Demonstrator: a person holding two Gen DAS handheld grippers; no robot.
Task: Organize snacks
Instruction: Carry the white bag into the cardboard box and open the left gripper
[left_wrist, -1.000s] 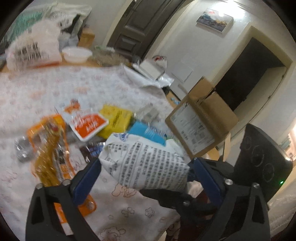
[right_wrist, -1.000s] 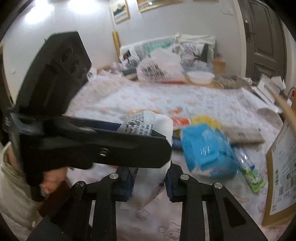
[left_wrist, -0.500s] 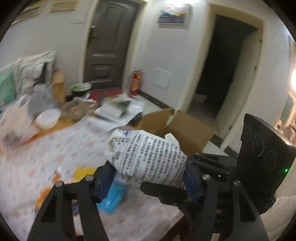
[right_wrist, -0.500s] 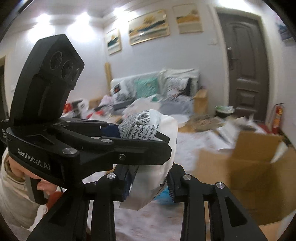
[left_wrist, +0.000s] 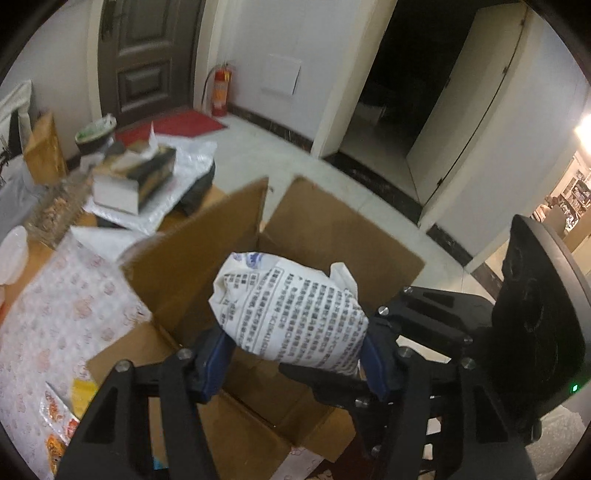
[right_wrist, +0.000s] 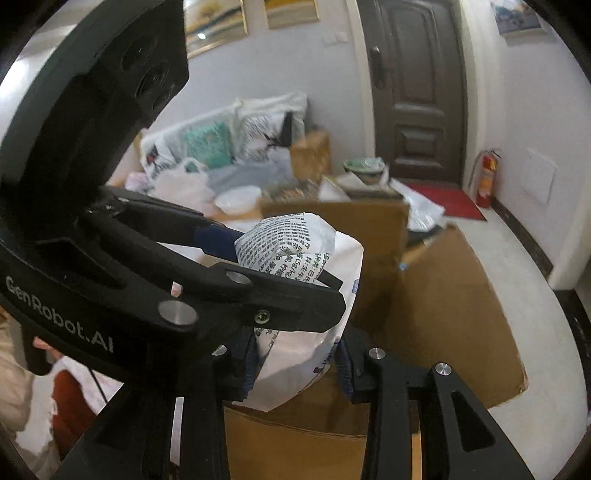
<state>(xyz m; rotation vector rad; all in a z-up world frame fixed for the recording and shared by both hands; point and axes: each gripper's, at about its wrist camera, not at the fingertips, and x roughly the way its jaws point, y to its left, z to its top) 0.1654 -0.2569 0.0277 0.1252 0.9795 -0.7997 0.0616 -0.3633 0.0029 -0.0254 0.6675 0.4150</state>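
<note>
A white snack bag (left_wrist: 291, 314) printed with black text is held by both grippers at once. My left gripper (left_wrist: 295, 363) is shut on its lower end. My right gripper (right_wrist: 295, 363) is shut on its other end, where the bag (right_wrist: 306, 295) bulges upward. The bag hangs above an open brown cardboard box (left_wrist: 207, 273) with its flaps spread. The box (right_wrist: 443, 302) also fills the right wrist view below the bag. The left gripper's body crosses the right wrist view and hides part of the bag.
Loose snack packets (left_wrist: 62, 417) lie on the patterned tablecloth (left_wrist: 55, 317) left of the box. A tissue box (left_wrist: 133, 181), bags and a bowl (right_wrist: 238, 197) clutter the far table end. A door (right_wrist: 417, 92) and fire extinguisher (right_wrist: 487, 177) stand beyond.
Both grippers have carried the white bag away from the snack pile on the table, swinging right, to above the open cardboard box. Both stayed shut on it.
</note>
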